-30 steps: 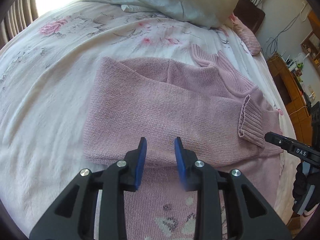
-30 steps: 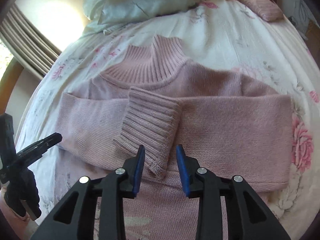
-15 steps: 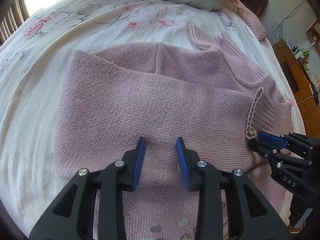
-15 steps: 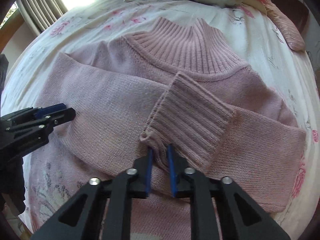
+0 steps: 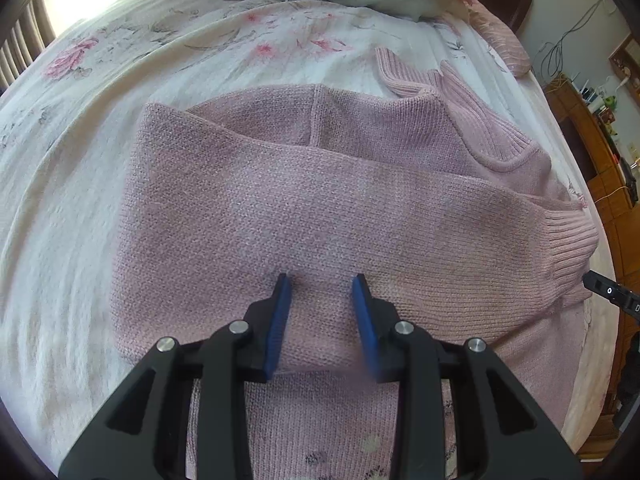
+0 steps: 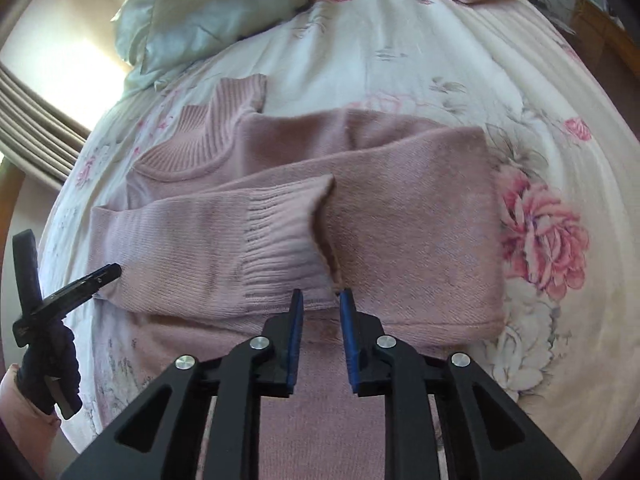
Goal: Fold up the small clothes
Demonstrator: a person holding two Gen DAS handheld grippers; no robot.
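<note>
Lying across floral bedspread (image 5: 100, 128): pink sweater (image 5: 320, 208), both sleeves folded over chest. Hovering low over near sleeve: left gripper (image 5: 322, 292), blue pads spread wide, gripping nothing. Hovering just short of ribbed cuff (image 6: 284, 240): right gripper (image 6: 321, 300), pads parted narrowly, holding nothing, cuff lying flat ahead.

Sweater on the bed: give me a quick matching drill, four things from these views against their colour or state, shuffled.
Things:
1. sweater
2. pillow
3. right claw
4. ribbed cuff

States:
A. open, holding nothing
B. pale silvery blue, at the head of the bed
C. pink knit, sleeves folded across the body
D. lying on top of the other sleeve

Pairs: 1-C, 2-B, 3-A, 4-D
</note>
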